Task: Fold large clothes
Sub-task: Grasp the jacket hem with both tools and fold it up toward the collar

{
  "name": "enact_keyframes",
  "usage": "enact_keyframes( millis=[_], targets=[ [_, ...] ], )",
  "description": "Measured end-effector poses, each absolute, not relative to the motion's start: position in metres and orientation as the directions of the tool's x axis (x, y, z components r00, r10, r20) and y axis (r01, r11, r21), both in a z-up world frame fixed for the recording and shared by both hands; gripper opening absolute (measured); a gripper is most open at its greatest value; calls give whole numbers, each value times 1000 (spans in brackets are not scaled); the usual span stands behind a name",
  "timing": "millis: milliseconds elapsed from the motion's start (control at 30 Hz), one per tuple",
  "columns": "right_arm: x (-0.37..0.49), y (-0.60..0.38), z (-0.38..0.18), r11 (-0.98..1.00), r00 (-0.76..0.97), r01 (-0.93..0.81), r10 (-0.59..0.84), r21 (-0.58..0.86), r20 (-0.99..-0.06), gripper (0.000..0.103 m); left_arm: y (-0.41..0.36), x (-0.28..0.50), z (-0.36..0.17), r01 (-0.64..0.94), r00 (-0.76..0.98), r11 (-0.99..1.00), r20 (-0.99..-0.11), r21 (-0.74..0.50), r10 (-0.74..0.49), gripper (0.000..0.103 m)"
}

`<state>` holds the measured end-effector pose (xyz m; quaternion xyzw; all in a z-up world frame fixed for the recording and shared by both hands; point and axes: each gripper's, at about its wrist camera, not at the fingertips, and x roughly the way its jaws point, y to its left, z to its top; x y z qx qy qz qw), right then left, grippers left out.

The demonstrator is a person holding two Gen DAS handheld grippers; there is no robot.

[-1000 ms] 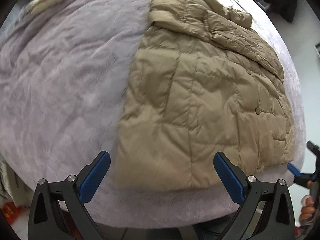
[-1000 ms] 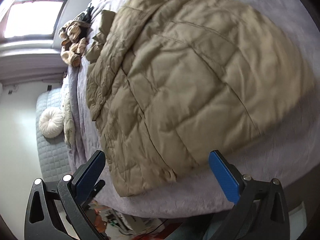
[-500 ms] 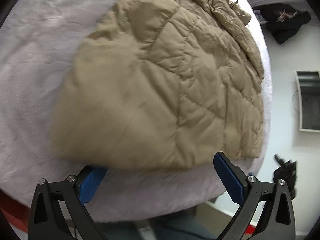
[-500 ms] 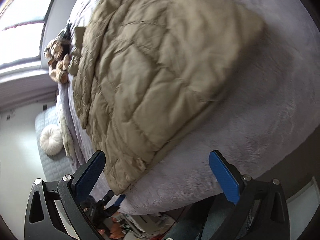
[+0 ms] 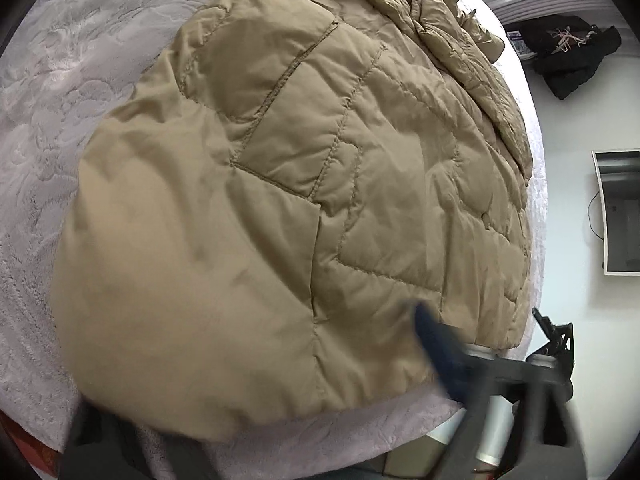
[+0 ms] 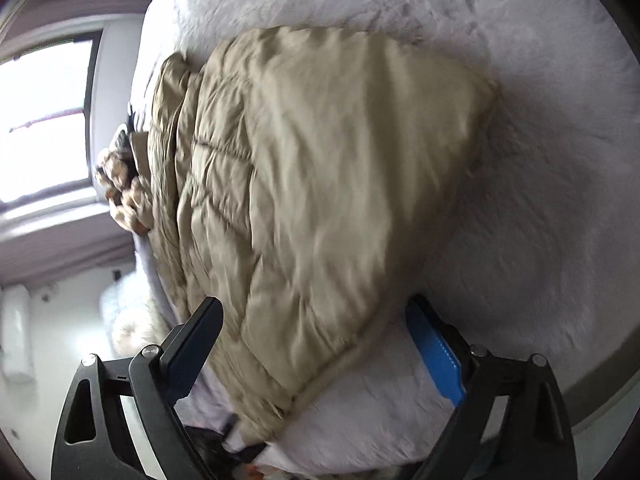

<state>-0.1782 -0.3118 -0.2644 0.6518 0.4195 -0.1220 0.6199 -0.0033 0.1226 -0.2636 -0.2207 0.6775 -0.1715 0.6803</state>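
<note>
Both grippers brought down to the near hem of the tan quilted puffer jacket (image 5: 280,200) at the bed's near edge, left gripper (image 5: 256,392) jaws closing over its corner, right gripper (image 6: 316,348) jaws closing around the hem.

Both grippers angled downward. Left gripper (image 5: 280,392) closing, one finger (image 5: 440,352) blurred, the other hidden; contact unclear. Right gripper (image 6: 316,344) wide, closing slightly, black finger (image 6: 192,348) and blue pad (image 6: 436,360) apart, nothing pressed

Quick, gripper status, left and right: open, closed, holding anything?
Left gripper: closing around the jacket hem; grip unconfirmed, blurred.
Right gripper: closing, hem between fingers, not pinched.
</note>
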Motion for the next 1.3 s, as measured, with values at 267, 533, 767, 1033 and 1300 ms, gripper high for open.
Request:
enact_keyframes(
  millis=[267,533,767,1033,1300],
  targets=[
    [-156,-322,-274,66,630,680,457,730,-628,12,136,11,-217,-74,90,784,-787,-616,-610,15],
    [-96,-343,-197,187,671,523,511,831,-537,10,123,79,-122,49,271,784,-747,-619,-607,15],
    [27,-362,-131,393,643,359,553,847,-529,10,94,178,-77,70,427,815,-721,-576,-546,15],
    [167,-379,-115,498,599,312,558,809,-575,10,70,281,-108,18,429,857,-771,-514,-471,15],
    [229,-381,-186,471,549,447,527,760,-649,12,51,332,-178,19,290,902,-861,-431,-417,16]
  ],
)
